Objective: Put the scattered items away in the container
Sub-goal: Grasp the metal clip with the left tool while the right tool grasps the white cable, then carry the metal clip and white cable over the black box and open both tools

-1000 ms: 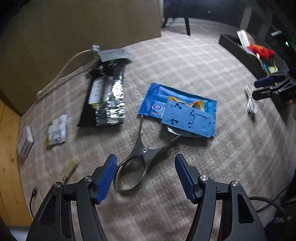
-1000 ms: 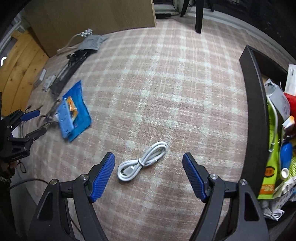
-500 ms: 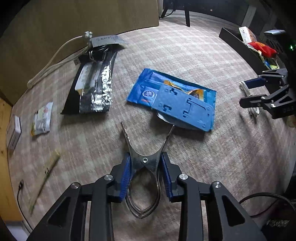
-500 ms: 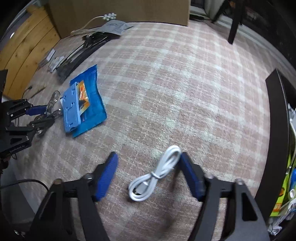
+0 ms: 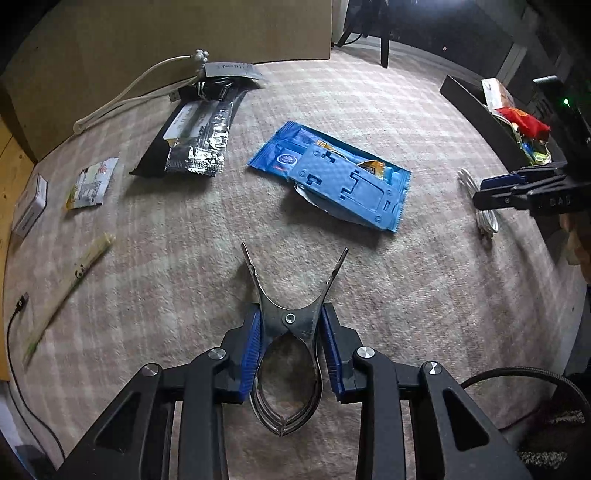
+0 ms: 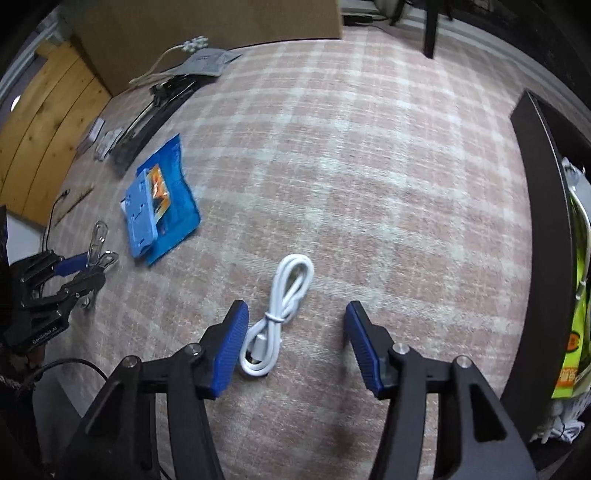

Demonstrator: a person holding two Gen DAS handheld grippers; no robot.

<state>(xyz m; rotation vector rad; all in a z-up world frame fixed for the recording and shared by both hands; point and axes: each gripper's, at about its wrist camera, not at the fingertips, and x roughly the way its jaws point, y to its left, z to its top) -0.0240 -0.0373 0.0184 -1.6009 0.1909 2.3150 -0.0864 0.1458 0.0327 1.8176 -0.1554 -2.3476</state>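
I see the checked rug (image 6: 369, 155) filling both views, with the cardboard box (image 5: 166, 33) standing along its far edge. The black bin (image 6: 535, 229) sits at the right, already holding packets, a white cable and other bits.

Far left on the rug lies the foil pack (image 5: 199, 136), with a grey pouch (image 5: 231, 70) and a cord (image 5: 122, 99) beyond it. In the middle, the blue packet (image 5: 284, 151) lies flat with the blue plastic stand (image 5: 351, 188) resting on top of it. Further left I see a small sachet (image 5: 92, 179), a white box (image 5: 31, 208), a chopstick sleeve (image 5: 70, 280) and a black cable (image 5: 16, 332).

My left gripper (image 5: 291, 354) has its blue pads pressed in on the metal tongs (image 5: 290, 321), squeezing the handle loops just behind the pivot. The tongs' tips stand apart, clamped on nothing, pointing toward the blue packet; the tongs are near centre, well away from the bin.

My right gripper (image 6: 295, 339) is spread wide, low over the rug. The coiled white cable (image 6: 280, 306) lies between its fingers, close by the left pad, and whether they touch I cannot tell.
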